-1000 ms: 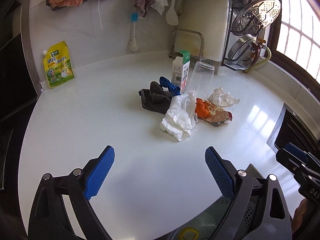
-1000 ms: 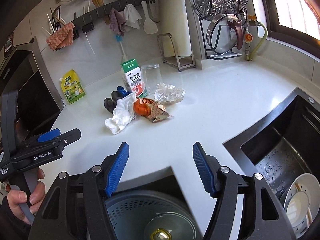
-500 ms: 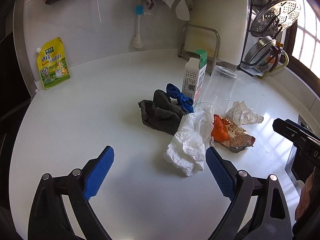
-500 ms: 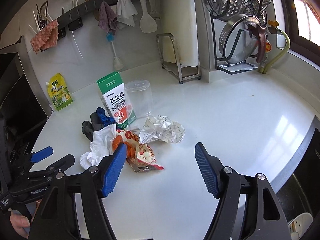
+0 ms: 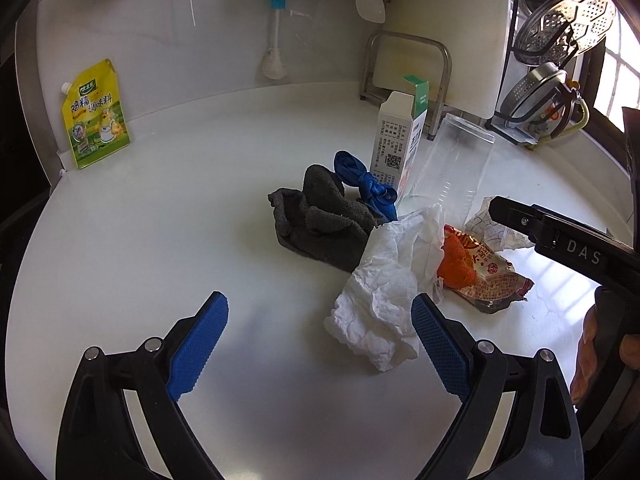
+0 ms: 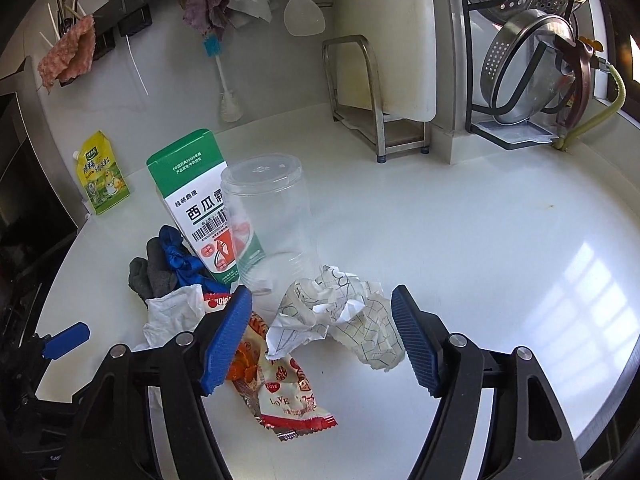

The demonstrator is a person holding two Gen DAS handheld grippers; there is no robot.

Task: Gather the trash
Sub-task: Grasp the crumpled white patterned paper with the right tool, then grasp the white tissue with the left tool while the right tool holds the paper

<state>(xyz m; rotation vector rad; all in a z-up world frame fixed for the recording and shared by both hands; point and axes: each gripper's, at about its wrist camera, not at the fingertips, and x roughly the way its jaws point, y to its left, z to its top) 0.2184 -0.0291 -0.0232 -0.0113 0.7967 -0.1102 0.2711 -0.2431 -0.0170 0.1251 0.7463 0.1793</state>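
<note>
A trash pile lies mid-counter: white crumpled tissue (image 5: 384,292) (image 6: 172,316), an orange-red snack wrapper (image 5: 480,272) (image 6: 280,388) and crumpled printed paper (image 6: 340,316) (image 5: 492,224). Behind them are a dark grey cloth (image 5: 316,224), a blue knotted strip (image 5: 364,188), a green-white carton (image 6: 204,208) and an upturned clear cup (image 6: 272,220). My left gripper (image 5: 320,344) is open, its right finger at the tissue's near edge. My right gripper (image 6: 320,340) is open, with the printed paper seen between its fingers and the pads not pressing on it.
A yellow pouch (image 5: 96,116) leans on the back wall at the left. A metal stand (image 6: 376,100) with a white board and a rack of steel steamers (image 6: 532,72) line the back right. Cloths and utensils hang on a wall rail. A hand (image 5: 588,356) holds the right gripper.
Both grippers have closed in on the pile, which now looks larger. The right one came from over the sink-side edge to the printed paper, with its jaws a little wider.
</note>
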